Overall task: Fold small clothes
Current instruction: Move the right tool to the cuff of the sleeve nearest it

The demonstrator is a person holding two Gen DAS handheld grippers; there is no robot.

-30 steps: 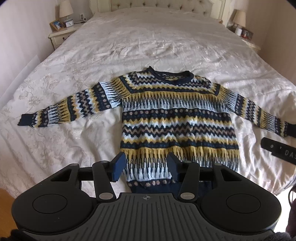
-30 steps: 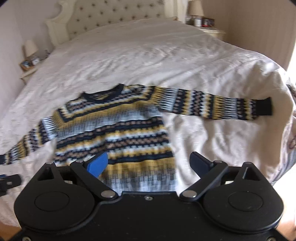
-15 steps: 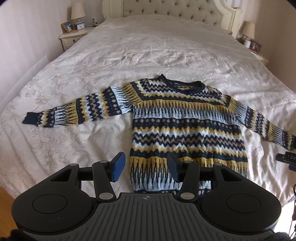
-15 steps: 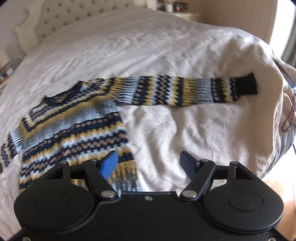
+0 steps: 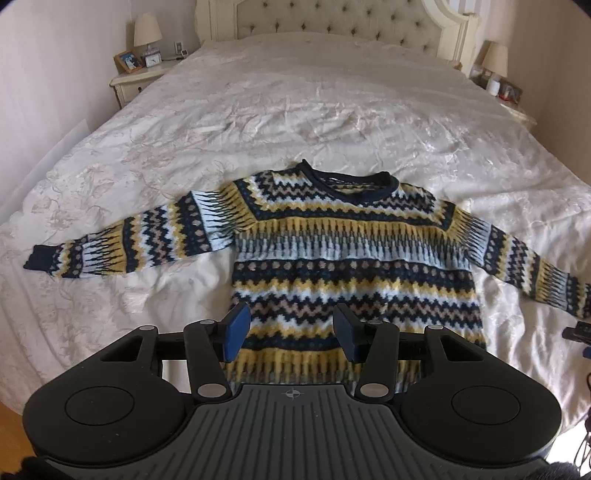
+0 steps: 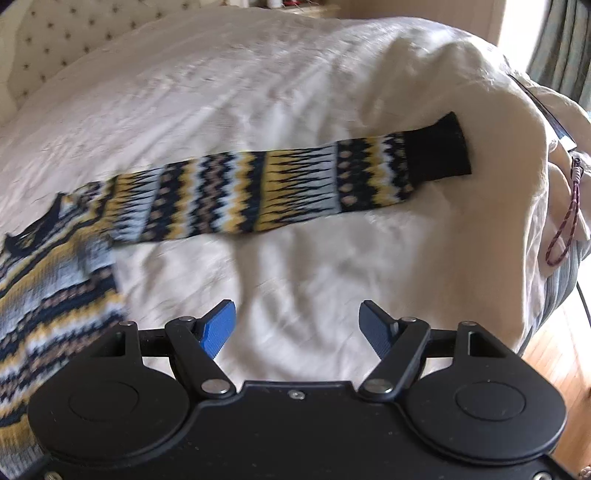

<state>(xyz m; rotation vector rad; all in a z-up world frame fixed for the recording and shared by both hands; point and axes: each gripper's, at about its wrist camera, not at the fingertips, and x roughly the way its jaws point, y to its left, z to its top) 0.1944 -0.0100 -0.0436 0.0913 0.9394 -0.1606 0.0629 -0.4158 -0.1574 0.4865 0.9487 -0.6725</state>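
Observation:
A patterned sweater [image 5: 351,258] in navy, yellow and pale blue lies flat, front up, on the white bed [image 5: 295,122], both sleeves spread out. My left gripper [image 5: 291,328] is open and empty, above the sweater's hem on the left side of the body. My right gripper [image 6: 297,325] is open and empty, over bare bedspread below the right sleeve [image 6: 280,192]. The sleeve's dark cuff [image 6: 437,149] lies near the bed's right edge. Part of the sweater body [image 6: 44,288] shows at the left of the right wrist view.
A tufted headboard [image 5: 332,26] stands at the far end. Nightstands with lamps stand on both sides, left [image 5: 138,79] and right [image 5: 496,74]. The bed's right edge drops to a wooden floor [image 6: 554,350]. A red cord [image 6: 565,225] hangs there.
The left gripper has risen and pulled back; the sweater sits further off. The right gripper has swung right and closer, from the sweater body toward the right sleeve and cuff.

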